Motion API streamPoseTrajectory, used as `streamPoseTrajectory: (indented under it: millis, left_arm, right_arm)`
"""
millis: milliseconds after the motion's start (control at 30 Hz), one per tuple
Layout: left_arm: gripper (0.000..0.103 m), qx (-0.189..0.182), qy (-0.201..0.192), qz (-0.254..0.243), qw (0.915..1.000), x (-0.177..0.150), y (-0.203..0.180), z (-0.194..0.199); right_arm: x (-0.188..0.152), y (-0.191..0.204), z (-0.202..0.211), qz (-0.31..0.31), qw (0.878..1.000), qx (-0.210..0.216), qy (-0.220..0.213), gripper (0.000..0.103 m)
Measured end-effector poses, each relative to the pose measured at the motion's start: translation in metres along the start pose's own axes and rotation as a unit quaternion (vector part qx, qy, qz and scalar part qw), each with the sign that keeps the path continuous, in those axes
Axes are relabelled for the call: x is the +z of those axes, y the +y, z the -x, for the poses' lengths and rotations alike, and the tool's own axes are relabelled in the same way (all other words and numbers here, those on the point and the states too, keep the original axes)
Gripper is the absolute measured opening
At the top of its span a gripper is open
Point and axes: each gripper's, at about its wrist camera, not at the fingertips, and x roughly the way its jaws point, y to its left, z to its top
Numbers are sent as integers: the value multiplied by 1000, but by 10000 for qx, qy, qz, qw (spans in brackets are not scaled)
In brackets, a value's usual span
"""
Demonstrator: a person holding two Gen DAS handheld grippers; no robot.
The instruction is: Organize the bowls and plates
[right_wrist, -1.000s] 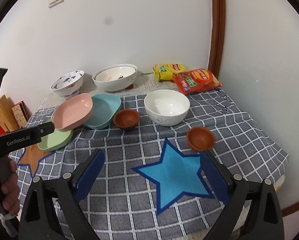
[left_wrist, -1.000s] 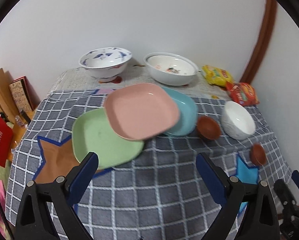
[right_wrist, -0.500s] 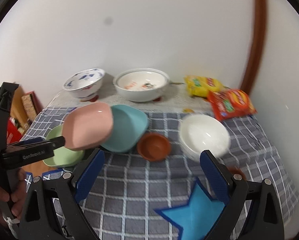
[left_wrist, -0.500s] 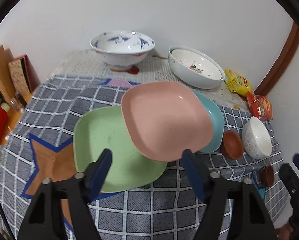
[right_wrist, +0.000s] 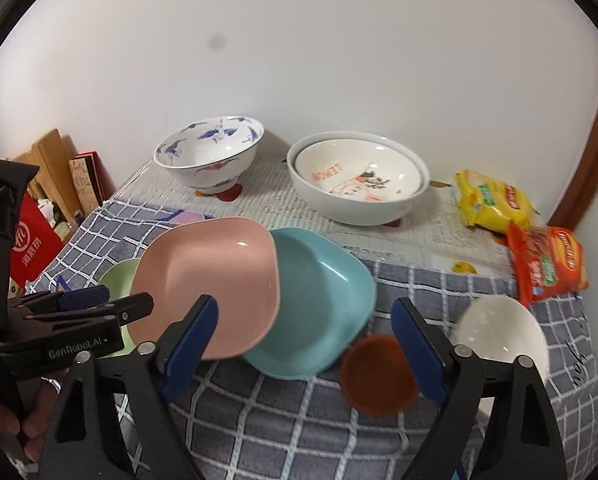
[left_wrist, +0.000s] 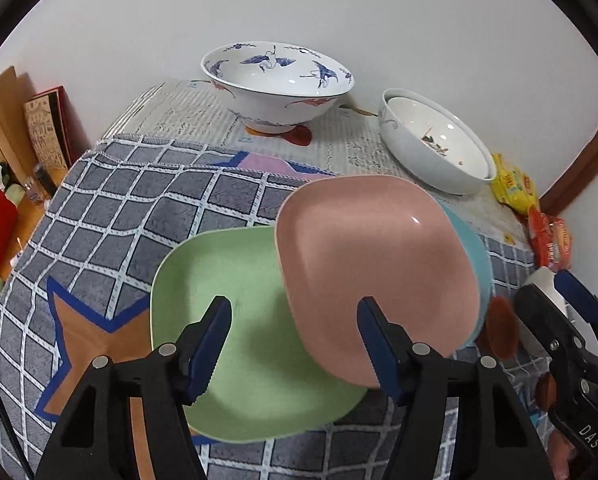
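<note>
Left wrist: pink plate (left_wrist: 375, 272) tilted, seemingly atop green plate (left_wrist: 239, 360).

1. Smooth, satin-finished plastic by the look: pink plate (left_wrist: 379, 272), green plate (left_wrist: 239, 344), teal plate (right_wrist: 319, 304).
2. Glossy glazed ceramic: crane-painted bowl (left_wrist: 277, 80) and white bowl (right_wrist: 357, 184) near the table's far edge.
3. Woven checked cloth (left_wrist: 139, 208), nubbly and matt.
4. Shiny crinkled foil-plastic: snack packets (right_wrist: 547, 264).

Even indoor light, soft shadows, fisheye-bent dark corners; right view's near bowls motion-blurred.
</note>
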Motion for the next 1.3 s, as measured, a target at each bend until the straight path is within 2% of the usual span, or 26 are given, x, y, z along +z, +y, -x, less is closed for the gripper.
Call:
streamPoseTrajectory:
  millis: [100,267,333,467,600,667,700,833,933,1033,1300]
  left_arm:
    - [62,3,-21,77,10000,4,1,-6]
    - [61,83,1,45,10000,10,-2,-16]
    - [50,-11,80,28,10000,12,-3,-22]
    - [48,-10,91,102,9999,15,-3,-30]
    - [38,7,140,125,9998,16,-3,-38]
    - [33,-6,87,173,9998,16,-2,-40]
    - [32,-19,70,184,9998,16,-2,-41]
    - [20,-19,27,-13,10000,14,-7,-38]
    - [16,-24,9,-120,9999,11,-8,-32]
    - [15,-53,-14,-96,9999,7,-5,-21]
    - [15,-109,-163,-185,9996,-8,-7,26]
  right_arm:
    - [4,-1,-13,-4,9999,105,67,84]
    - [11,-4,-40,8,9996,196,197,72]
    - [14,-8,-51,-68,9992,268,278,71]
    - [15,-10,-68,-195,9978,444,441,60]
    - [15,-8,-78,-159,9975,440,523,54]
    - [14,-8,-81,-159,9974,443,541,43]
    - [12,-7,-84,-157,9970,474,597,34]
    - [7,-6,-90,-201,9946,665,765,9]
    - [3,-7,-84,-328,9953,583,704,9]
    - [-2,-7,-77,-430,9937,675,789,8]
    - [-11,3,-21,-612,9948,602,538,8]
